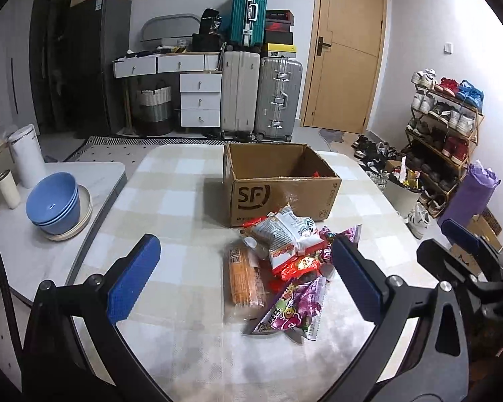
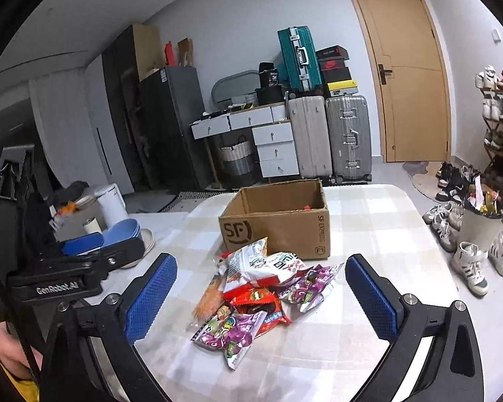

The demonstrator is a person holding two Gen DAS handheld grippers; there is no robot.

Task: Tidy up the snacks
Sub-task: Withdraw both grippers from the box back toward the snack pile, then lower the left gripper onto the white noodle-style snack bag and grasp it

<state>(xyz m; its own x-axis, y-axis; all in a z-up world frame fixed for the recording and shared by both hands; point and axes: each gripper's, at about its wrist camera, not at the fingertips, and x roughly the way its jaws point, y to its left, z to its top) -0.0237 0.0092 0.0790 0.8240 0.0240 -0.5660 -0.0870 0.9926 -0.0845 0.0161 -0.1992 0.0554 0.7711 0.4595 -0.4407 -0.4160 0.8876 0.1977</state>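
Left jaws: my left gripper (image 1: 246, 276) stands spread wide, nothing pressed between the blue pads (image 1: 134, 276). The orange pack (image 1: 244, 279) sits in the gap, lower centre of the left view, untouched.

Right jaws: my right gripper (image 2: 261, 298) is also fully spread and empty. The snack pile (image 2: 251, 294) lies between its fingers in the picture, centre of the right view; no contact that I can see.

Pile: loose packets heaped on the checked table (image 1: 171, 201), just in front of the box (image 1: 278, 184). White bag (image 1: 285, 234) on top, red pack (image 1: 301, 264) under it, purple packs (image 1: 295, 311) at the near edge and right side.

Box: open top, upper centre of both views, touching or nearly touching the far edge of the pile. A scrap of red shows inside it, so I judge some snacks are already in.

Step in hand: I judge this as the approach to a pick from the pile.

How I would do it well: take one packet per gripper, from opposite sides, so the arms do not cross. Orange pack for the left, since it lies apart at the pile's left edge; a near purple pack for the right. Pinch the sealed edge, not the puffed middle.

Risk: the white bag rests on others; pulling from below may scatter it.

Bystanders: blue bowls (image 1: 55, 201) at left, well apart from the pile.
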